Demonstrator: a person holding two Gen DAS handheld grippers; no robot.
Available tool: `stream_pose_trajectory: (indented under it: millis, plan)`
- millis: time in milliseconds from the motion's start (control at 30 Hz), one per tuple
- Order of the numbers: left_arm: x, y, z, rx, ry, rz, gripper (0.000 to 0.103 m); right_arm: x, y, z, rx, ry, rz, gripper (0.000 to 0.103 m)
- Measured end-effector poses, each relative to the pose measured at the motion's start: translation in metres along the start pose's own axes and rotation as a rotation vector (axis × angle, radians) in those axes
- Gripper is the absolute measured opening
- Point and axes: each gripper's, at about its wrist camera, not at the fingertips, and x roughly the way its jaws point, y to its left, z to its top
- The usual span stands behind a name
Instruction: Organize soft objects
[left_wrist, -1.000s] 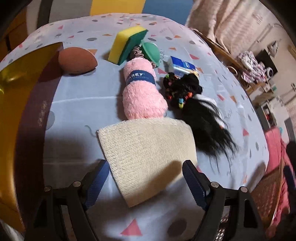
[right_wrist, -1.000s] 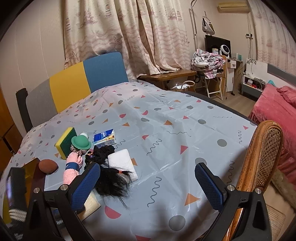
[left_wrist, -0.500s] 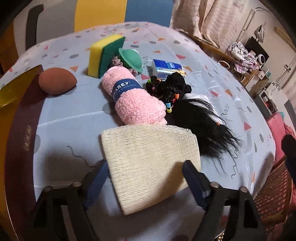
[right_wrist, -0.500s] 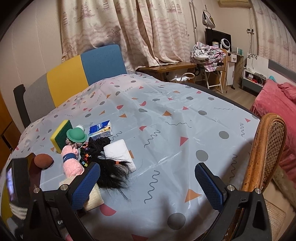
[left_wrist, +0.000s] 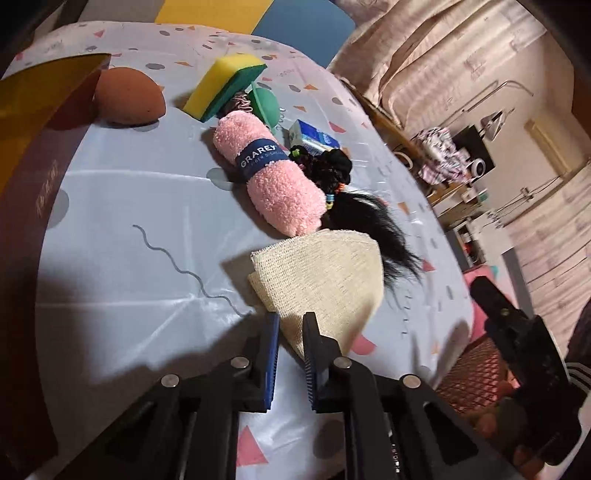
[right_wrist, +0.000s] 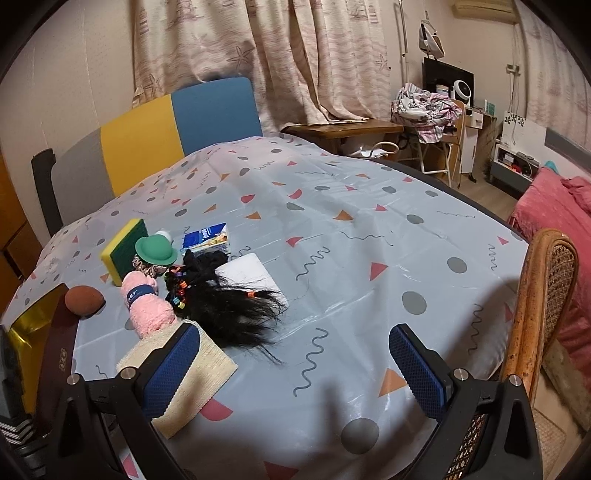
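My left gripper (left_wrist: 290, 332) is shut on the near edge of a folded cream mesh cloth (left_wrist: 325, 273), which bunches up off the table. Behind it lie a pink rolled towel (left_wrist: 269, 177), a black wig (left_wrist: 365, 218), a yellow-green sponge (left_wrist: 225, 85), a brown egg-shaped sponge (left_wrist: 127, 98) and a green hat toy (left_wrist: 264, 103). My right gripper (right_wrist: 295, 373) is open and empty above the table's near side. The cream cloth (right_wrist: 207, 365) shows by its left finger (right_wrist: 170, 369). The towel (right_wrist: 147, 306) and wig (right_wrist: 236, 310) lie beyond.
A dark red box with gold lining (left_wrist: 33, 177) stands at the table's left edge. A blue tissue pack (right_wrist: 207, 240) and a white pad (right_wrist: 251, 275) lie by the wig. A rattan chair (right_wrist: 543, 306) stands at the right. A blue-yellow chair back (right_wrist: 177, 122) is behind the table.
My left gripper has closed on the cream cloth's near edge and the cloth has folded up. The right gripper has stayed open, its view shifting slightly.
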Motion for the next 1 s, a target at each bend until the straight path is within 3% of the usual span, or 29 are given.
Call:
stream_pose_trajectory:
  millis: [67, 233, 367, 433, 500, 533, 733, 1000]
  plan:
    - [0.000, 0.000, 0.000, -0.013, 0.004, -0.018, 0.012, 0.000, 0.000, 0.000, -0.002, 0.000, -0.003, 0.103]
    - [0.009, -0.002, 0.006, -0.049, 0.025, -0.035, 0.029, 0.001, 0.000, 0.000, -0.001, 0.007, 0.001, 0.103]
    - [0.010, -0.009, 0.010, -0.041, -0.001, -0.091, 0.029, 0.000, 0.000, 0.001, -0.003, 0.002, 0.002, 0.103]
    - [0.017, -0.016, 0.011, -0.012, 0.003, -0.109, 0.027, 0.000, 0.000, 0.001, 0.000, 0.001, 0.000, 0.103]
    - [0.023, -0.020, 0.012, 0.000, 0.024, -0.106, 0.009, 0.000, -0.001, 0.002, 0.006, -0.001, -0.007, 0.103]
    - [0.027, -0.021, 0.013, -0.004, 0.034, -0.107, 0.007, 0.000, -0.002, 0.002, 0.009, -0.003, -0.008, 0.103]
    - [0.018, -0.017, 0.013, -0.024, -0.009, -0.130, 0.003, -0.001, -0.006, 0.005, 0.019, -0.007, -0.013, 0.103]
    - [-0.031, -0.003, 0.014, -0.075, -0.107, -0.194, 0.002, 0.003, -0.001, 0.002, -0.005, 0.007, 0.005, 0.103]
